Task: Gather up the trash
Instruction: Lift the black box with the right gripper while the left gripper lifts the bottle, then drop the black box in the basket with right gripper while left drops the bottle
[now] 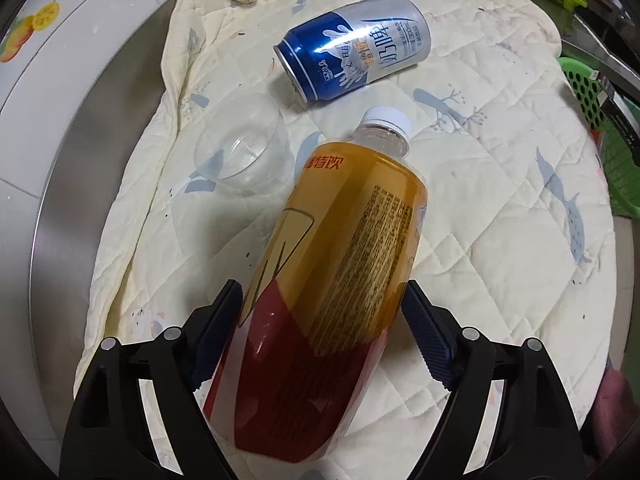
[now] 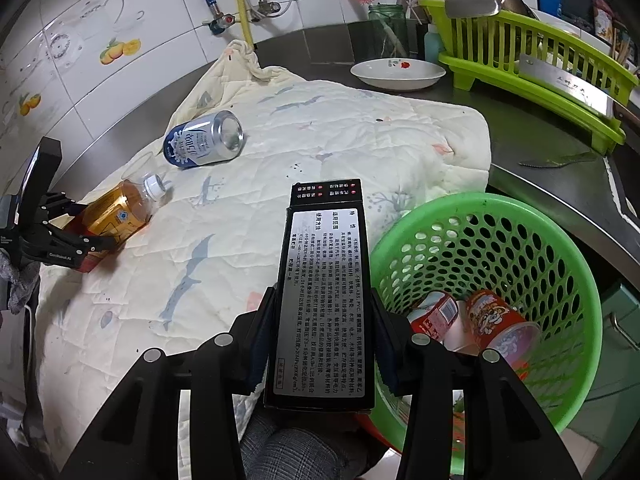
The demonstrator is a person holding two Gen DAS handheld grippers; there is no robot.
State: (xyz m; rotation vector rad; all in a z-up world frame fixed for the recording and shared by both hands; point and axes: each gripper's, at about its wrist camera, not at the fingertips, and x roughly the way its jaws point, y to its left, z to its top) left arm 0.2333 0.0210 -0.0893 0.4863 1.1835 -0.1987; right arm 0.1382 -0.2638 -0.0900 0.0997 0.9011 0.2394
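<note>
Black box clamped in right gripper — beside green basket.

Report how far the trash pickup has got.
Done: two red cups already lie in the green basket. In hand: the right claw grips a black box beside the basket; the left claw flanks the tea bottle on the quilt. Left: the blue can and clear cup.
</note>
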